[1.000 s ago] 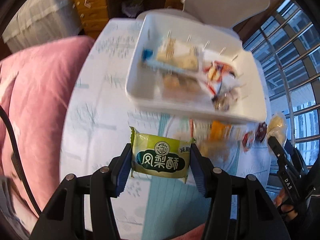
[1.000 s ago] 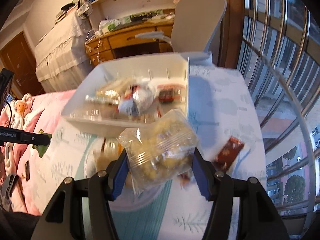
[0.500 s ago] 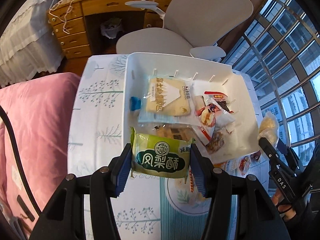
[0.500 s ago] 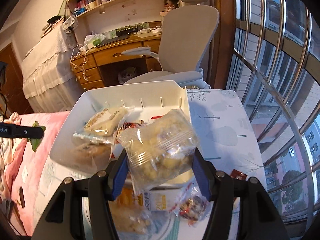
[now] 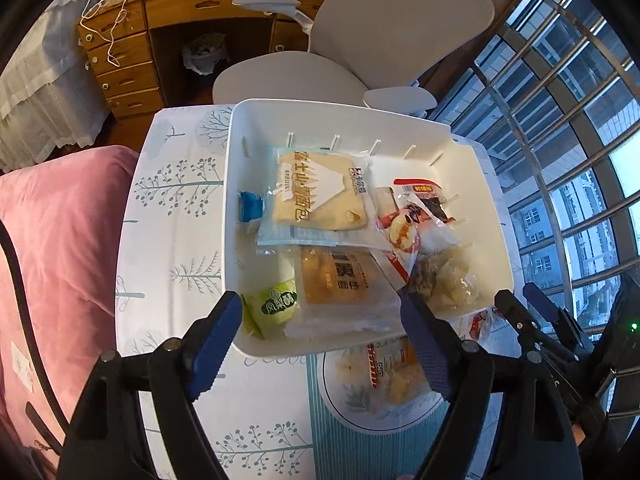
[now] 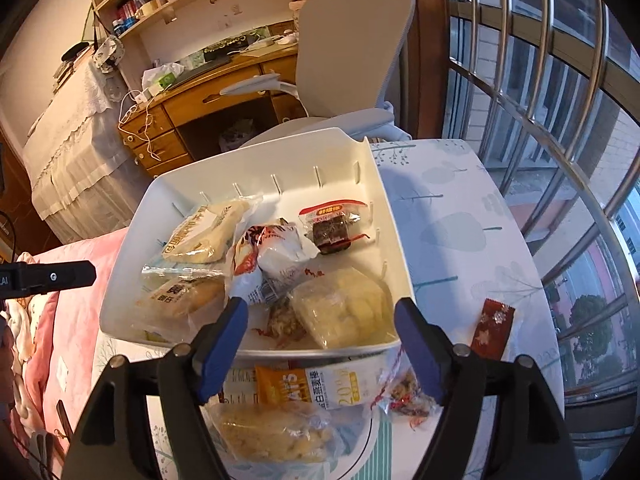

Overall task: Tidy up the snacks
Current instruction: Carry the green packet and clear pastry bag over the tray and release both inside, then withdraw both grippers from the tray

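Two packets lie just inside the near wall of the bin (image 5: 476, 184): the green pastry (image 5: 276, 306) at its near left corner, and the clear bag (image 6: 340, 312) of pale pieces at its near right. The left gripper (image 5: 320, 334) stands over the pastry with jaws opening and nothing pressed between its pads; the pastry lies free on the bin floor, partly under a flat orange packet (image 5: 332, 276). The right gripper (image 6: 320, 344) is likewise opening and let go, with the bag resting below it against the bin's right wall.

To finish the release well, let both sets of jaws spread fully before pulling back, and lift clear of the near rim so no finger catches a wrapper. The pastry looks tilted against the wall, though the fisheye edge makes that hard to judge.

More snacks wait outside: an orange pack (image 6: 304, 388), a bag of yellow pieces (image 6: 276, 432) on the plate (image 5: 360, 404), and a red wrapper (image 6: 492, 328) on the table (image 6: 460, 208). Take those next, one per gripper.
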The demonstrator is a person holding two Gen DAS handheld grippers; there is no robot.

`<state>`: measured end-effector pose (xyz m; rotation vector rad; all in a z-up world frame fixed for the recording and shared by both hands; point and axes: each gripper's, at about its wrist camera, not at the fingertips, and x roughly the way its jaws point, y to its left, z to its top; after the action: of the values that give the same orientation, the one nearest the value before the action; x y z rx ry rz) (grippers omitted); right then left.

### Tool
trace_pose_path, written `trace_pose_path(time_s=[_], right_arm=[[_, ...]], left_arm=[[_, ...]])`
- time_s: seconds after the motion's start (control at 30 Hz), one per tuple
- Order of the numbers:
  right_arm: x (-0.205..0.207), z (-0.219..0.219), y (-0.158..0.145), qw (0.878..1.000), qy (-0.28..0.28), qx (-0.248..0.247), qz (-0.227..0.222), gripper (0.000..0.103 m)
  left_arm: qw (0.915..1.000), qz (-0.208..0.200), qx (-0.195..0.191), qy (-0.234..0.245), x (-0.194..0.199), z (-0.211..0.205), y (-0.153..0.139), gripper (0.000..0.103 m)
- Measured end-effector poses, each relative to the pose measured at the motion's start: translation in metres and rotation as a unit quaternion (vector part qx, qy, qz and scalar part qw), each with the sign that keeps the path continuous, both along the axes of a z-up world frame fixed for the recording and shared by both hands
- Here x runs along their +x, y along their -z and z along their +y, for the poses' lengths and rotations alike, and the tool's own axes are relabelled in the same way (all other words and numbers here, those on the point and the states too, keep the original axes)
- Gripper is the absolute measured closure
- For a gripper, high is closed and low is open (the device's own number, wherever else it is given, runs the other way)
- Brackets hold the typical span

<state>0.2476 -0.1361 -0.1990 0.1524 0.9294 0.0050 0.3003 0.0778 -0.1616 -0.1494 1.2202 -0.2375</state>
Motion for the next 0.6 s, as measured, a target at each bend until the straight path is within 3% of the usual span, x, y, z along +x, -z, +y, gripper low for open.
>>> trace_pose_path(time_s=[0.4,0.6], right_arm=[[-0.031,-0.001,-0.003,0.999,0.036,0.0,0.023,0.025],[-0.053,-0.007,0.002,0.997,0.067,0.012,0.036,0.025]], left_arm=[[0.9975,-0.019,-0.001,0.068,-0.035,-0.021,-0.011,0.022],[0.992,-0.038,-0.01,0.12,-0.057,-0.036,-0.014,0.023]])
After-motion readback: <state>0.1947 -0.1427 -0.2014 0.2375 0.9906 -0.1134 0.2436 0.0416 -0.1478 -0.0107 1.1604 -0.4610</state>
